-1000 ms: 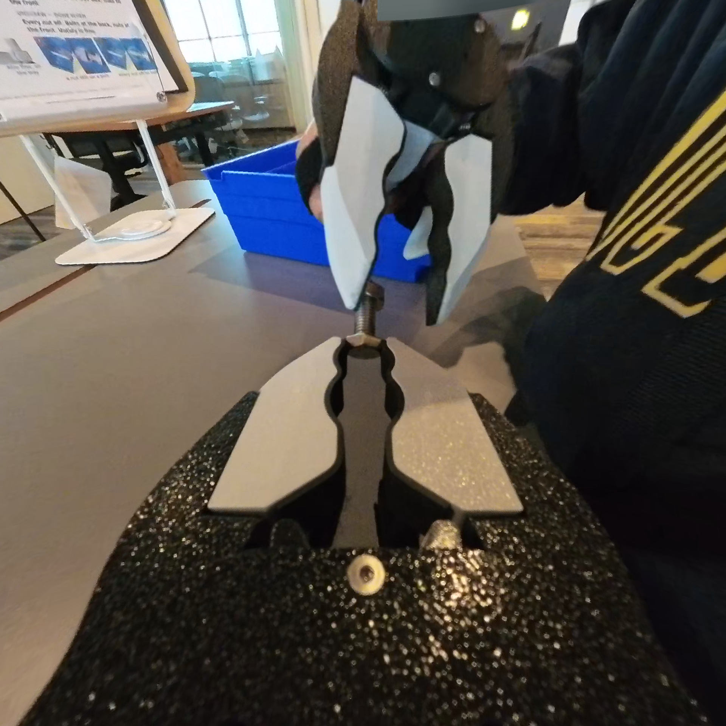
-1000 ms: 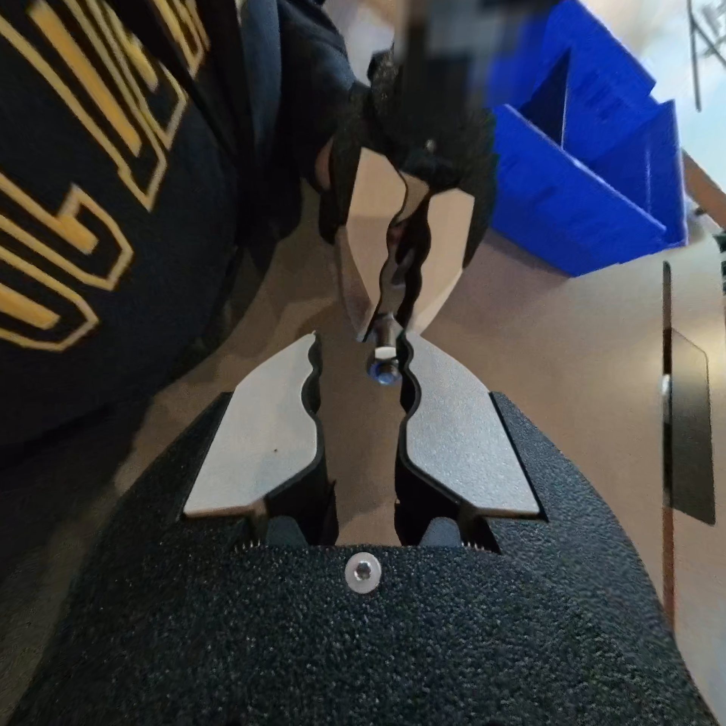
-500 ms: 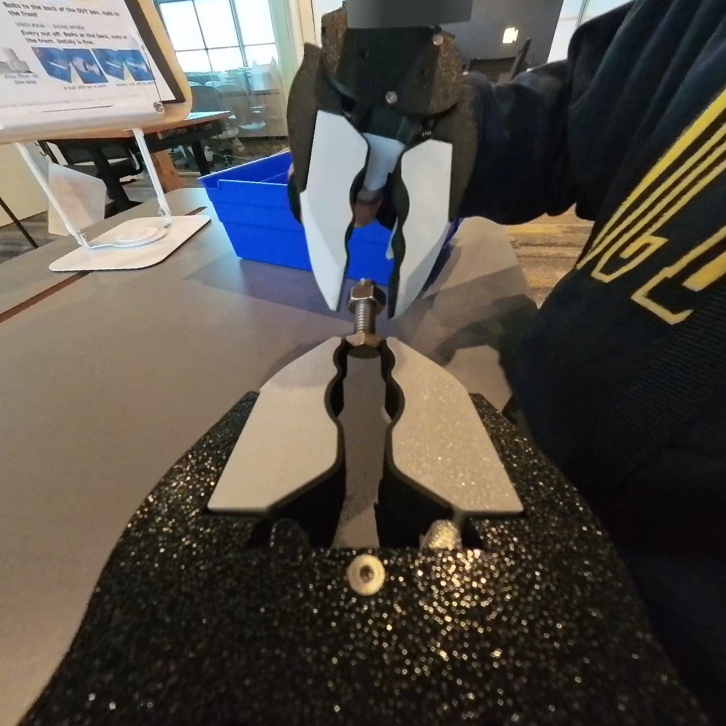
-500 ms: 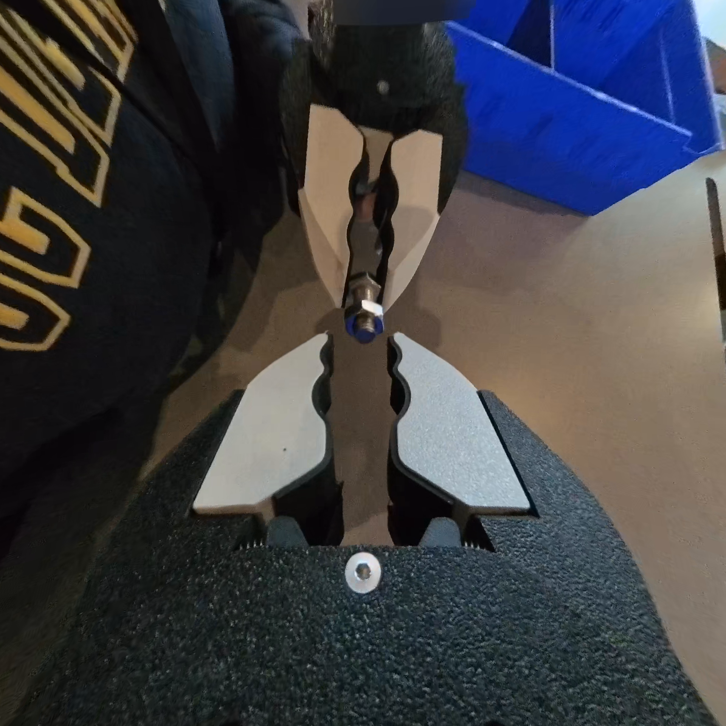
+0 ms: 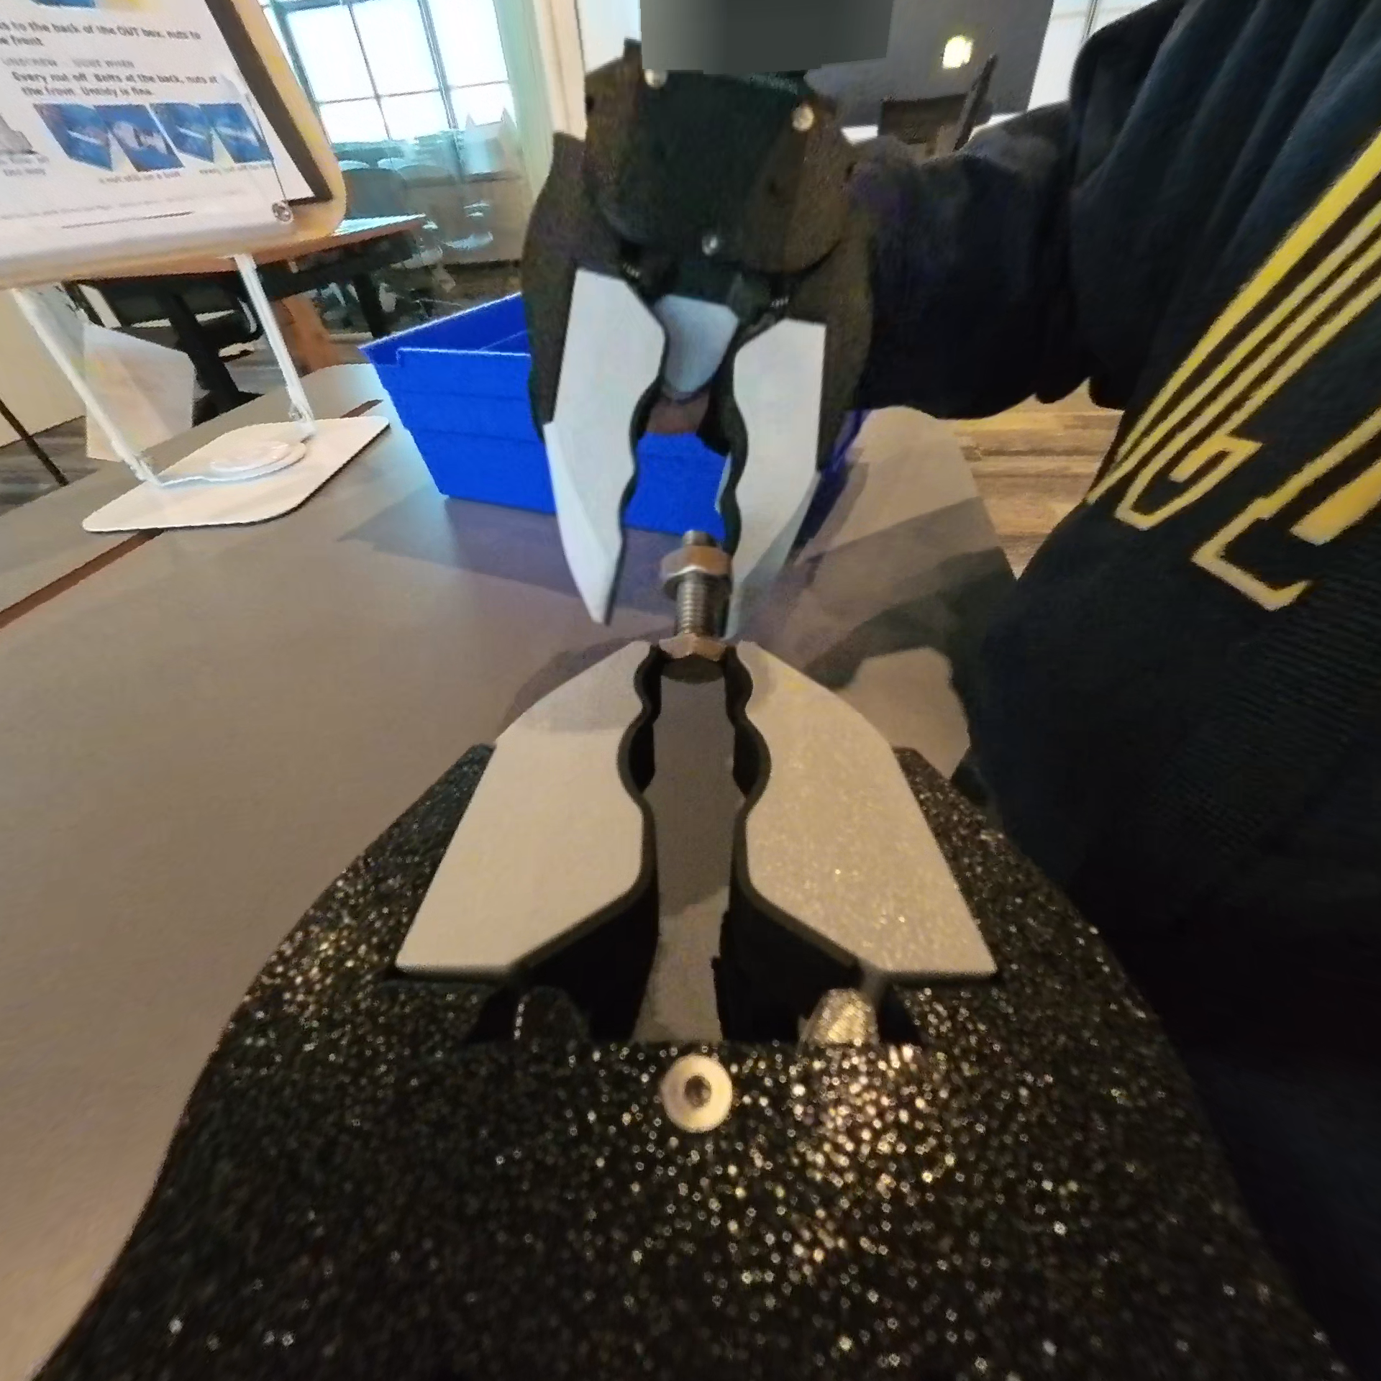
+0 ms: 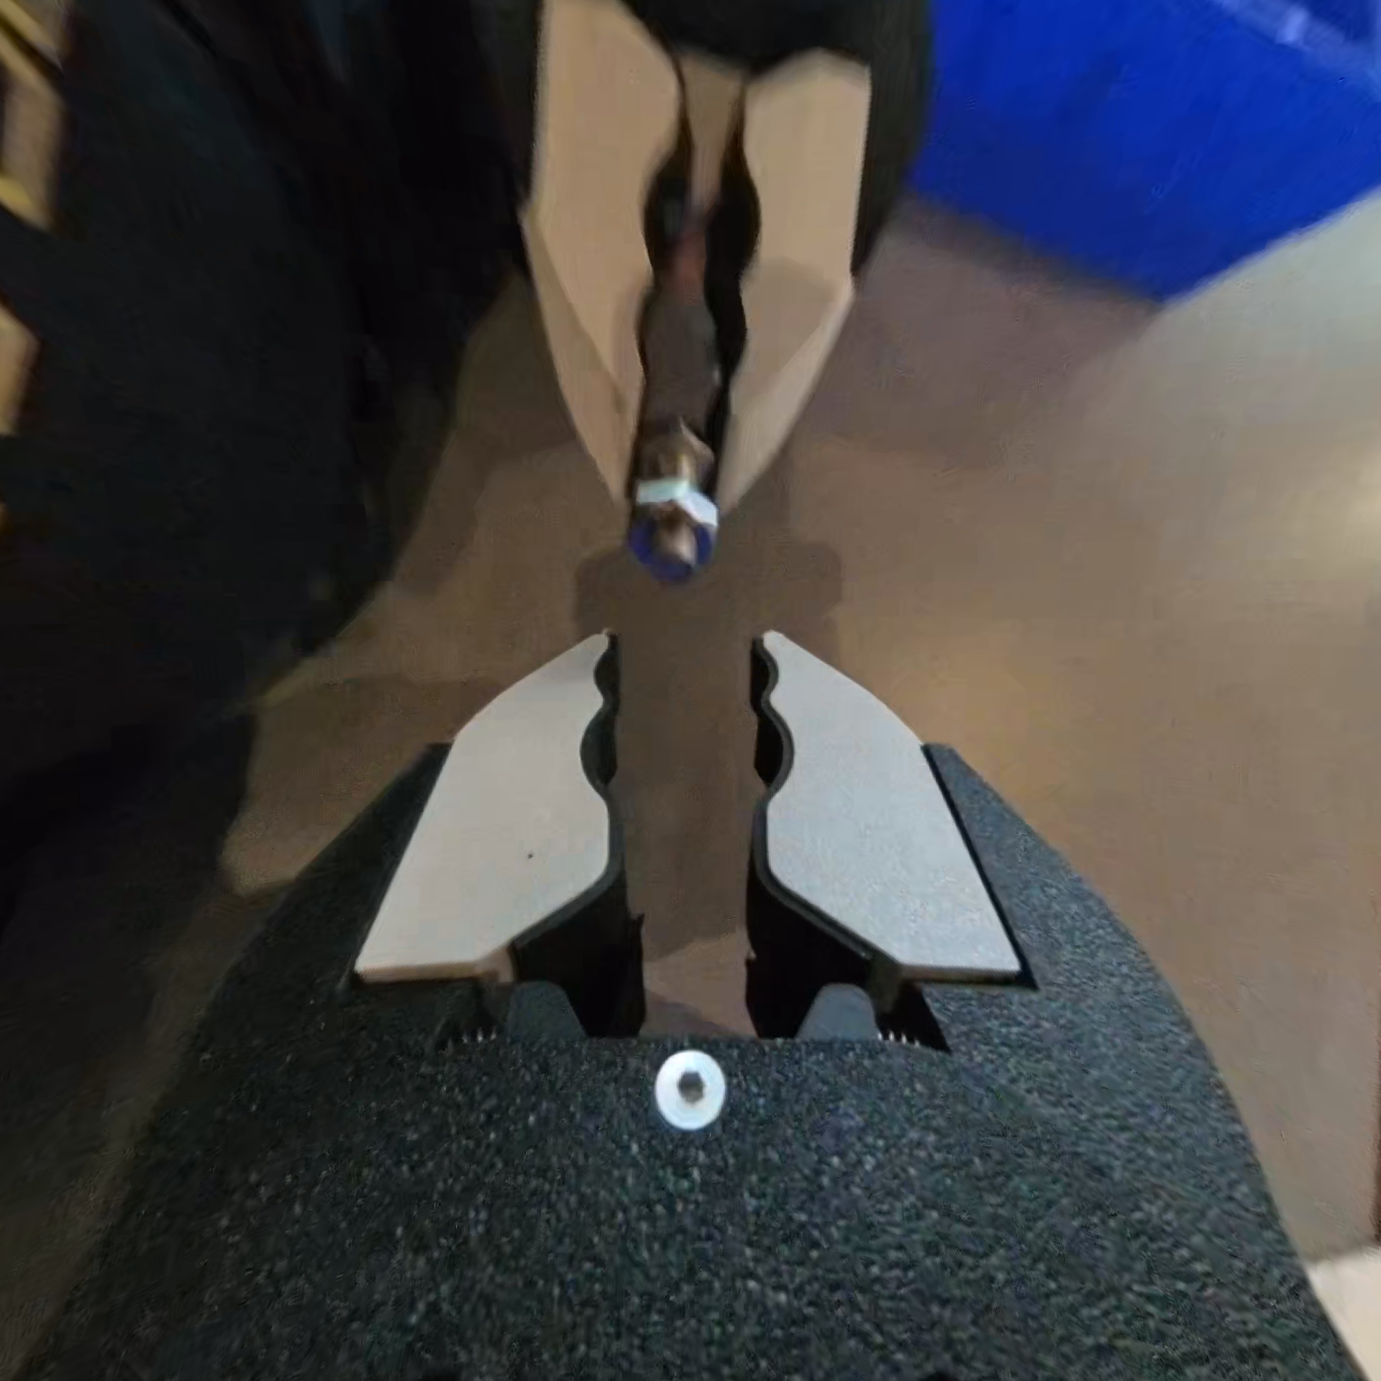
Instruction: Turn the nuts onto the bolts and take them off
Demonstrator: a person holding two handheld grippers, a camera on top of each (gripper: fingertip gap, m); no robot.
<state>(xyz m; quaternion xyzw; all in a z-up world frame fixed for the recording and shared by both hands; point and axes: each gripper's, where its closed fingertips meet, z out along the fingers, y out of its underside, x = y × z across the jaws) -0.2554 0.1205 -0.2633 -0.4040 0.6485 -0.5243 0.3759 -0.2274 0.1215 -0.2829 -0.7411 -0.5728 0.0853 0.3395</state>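
Note:
My left gripper (image 5: 691, 656) is shut on the head of a steel bolt (image 5: 693, 609) and holds it above the grey table (image 5: 224, 710). A hex nut (image 5: 695, 569) with a blue insert sits near the free end of the thread. My right gripper (image 5: 665, 598) faces it from the far side, open, with a finger on either side of the nut. In the blurred right wrist view my right gripper (image 6: 687, 643) is open and empty. There the nut (image 6: 672, 516) sits just ahead of its tips, held out by the left gripper (image 6: 676, 463). I cannot tell whether a finger touches the nut.
A blue bin (image 5: 463, 418) stands on the table behind the grippers and also shows in the right wrist view (image 6: 1121, 112). A sign on a clear stand (image 5: 239, 478) is at the far left. A person's dark sleeve and torso (image 5: 1196, 672) fill the right side. Left and right tips are no more than a few centimetres apart.
My right gripper has swung from a tilt to upright and drawn back, so the nut is now ahead of its tips. It stays open. My left gripper still holds the bolt.

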